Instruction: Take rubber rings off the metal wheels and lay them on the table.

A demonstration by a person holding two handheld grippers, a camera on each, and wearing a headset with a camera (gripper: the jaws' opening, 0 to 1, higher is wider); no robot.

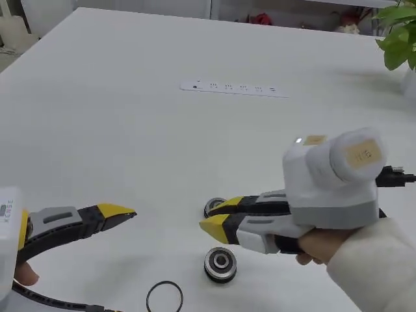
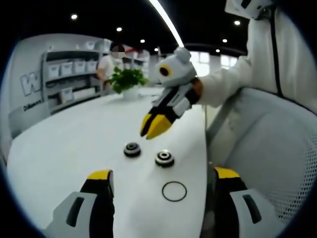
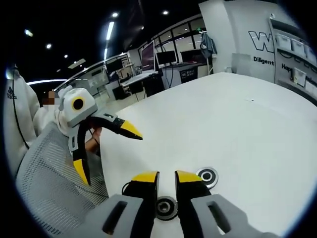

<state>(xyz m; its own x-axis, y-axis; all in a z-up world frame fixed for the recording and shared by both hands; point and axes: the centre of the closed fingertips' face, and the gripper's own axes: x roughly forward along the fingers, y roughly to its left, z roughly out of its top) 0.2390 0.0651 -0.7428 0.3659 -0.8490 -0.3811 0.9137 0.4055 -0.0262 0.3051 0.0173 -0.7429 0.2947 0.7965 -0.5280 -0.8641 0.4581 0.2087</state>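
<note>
Two small metal wheels with dark rims lie on the white table (image 1: 130, 130). The nearer wheel (image 1: 220, 264) (image 2: 164, 158) (image 3: 166, 207) lies in full sight; the farther wheel (image 1: 213, 206) (image 2: 132, 149) (image 3: 207, 175) is partly hidden behind my right gripper (image 1: 218, 218) (image 2: 152, 128) (image 3: 167, 177). This gripper hovers just above the wheels with its jaws a narrow gap apart and nothing between them. A loose black rubber ring (image 1: 164, 297) (image 2: 174, 191) lies flat near the table's front edge. My left gripper (image 2: 163, 173) (image 3: 106, 153) is to the left, wide open and empty, pointing at the wheels.
A white power strip (image 1: 234, 88) lies across the table's middle, well beyond the wheels. A green plant (image 1: 396, 39) (image 2: 126, 79) stands at the far right corner. A grey mesh chair (image 2: 267, 148) is close against the table's near edge.
</note>
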